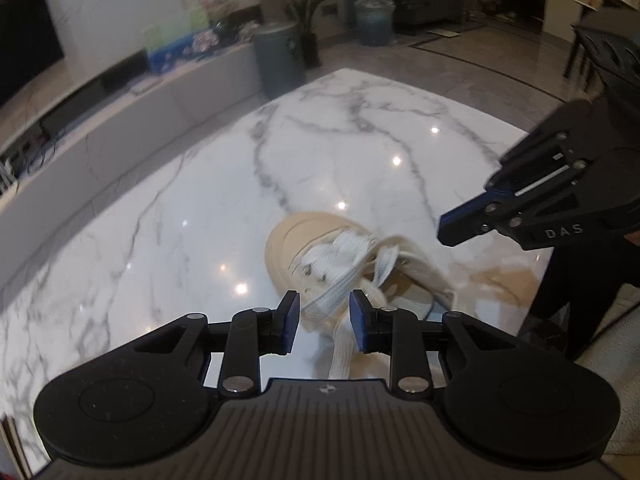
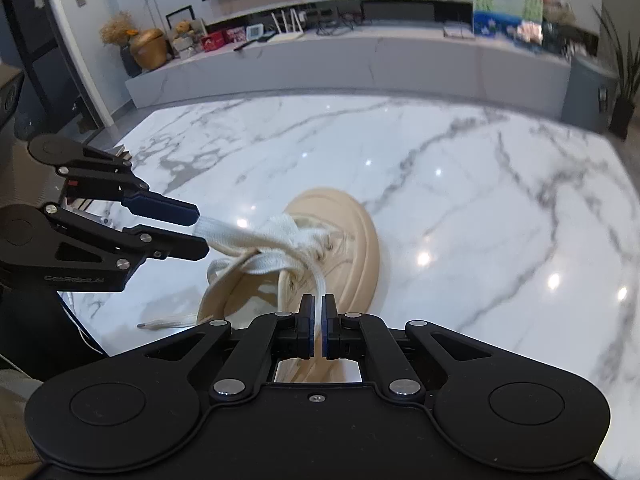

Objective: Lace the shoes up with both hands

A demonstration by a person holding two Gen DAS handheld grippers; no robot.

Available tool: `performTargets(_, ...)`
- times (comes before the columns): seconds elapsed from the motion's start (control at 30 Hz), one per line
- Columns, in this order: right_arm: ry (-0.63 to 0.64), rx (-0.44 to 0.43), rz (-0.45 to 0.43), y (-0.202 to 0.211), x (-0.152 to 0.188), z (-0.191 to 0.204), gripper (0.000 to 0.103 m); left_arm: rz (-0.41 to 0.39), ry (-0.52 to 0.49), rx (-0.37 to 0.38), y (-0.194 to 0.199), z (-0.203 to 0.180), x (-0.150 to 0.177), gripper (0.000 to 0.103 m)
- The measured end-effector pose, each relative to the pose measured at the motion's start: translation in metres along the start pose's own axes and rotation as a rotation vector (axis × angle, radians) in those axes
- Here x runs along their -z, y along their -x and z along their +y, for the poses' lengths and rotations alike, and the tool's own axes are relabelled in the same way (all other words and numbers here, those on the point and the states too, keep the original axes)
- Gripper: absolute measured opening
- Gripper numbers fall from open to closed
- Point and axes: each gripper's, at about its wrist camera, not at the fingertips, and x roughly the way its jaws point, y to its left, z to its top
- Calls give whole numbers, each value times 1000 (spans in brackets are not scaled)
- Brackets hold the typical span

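Note:
A beige sneaker (image 1: 286, 248) (image 2: 360, 236) lies on the white marble table (image 1: 160, 220) (image 2: 480, 200), its toe pointing away from me. Its wide white laces (image 1: 340, 252) (image 2: 280, 252) are bunched over the tongue. My right gripper (image 2: 318, 320) is shut on one lace strand that rises from the shoe; it shows from the side in the left wrist view (image 1: 446, 232). My left gripper (image 1: 324, 316) (image 2: 198, 230) stands partly open. Another strand (image 1: 340, 340) runs between its fingers, close to the right-hand pad (image 1: 360, 320). A loose lace end (image 2: 160, 324) rests on the table.
A person's dark trouser leg (image 1: 580, 300) stands at the table's right edge. Beyond the far edge are a grey bin (image 1: 278, 60), a potted plant (image 1: 308, 8), a water bottle (image 1: 374, 20) and a long low console (image 2: 360, 60) with clutter on it.

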Motion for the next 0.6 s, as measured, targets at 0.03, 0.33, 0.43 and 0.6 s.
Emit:
performTargets(0.03, 12, 2, -4, 2, 0, 1, 3, 0, -13, -4, 0, -2, -1, 26)
performTargets(0.33, -116, -11, 14, -19, 2, -16, 19, 5, 13, -27, 0, -8, 2, 26)
performTargets(0.43, -120, -20, 12, -28, 2, -17, 19, 4, 29, -33, 1, -8, 5, 26)
performTargets(0.6, -80, -17, 17, -39, 2, -13, 19, 6, 56, -28, -2, -11, 6, 26)
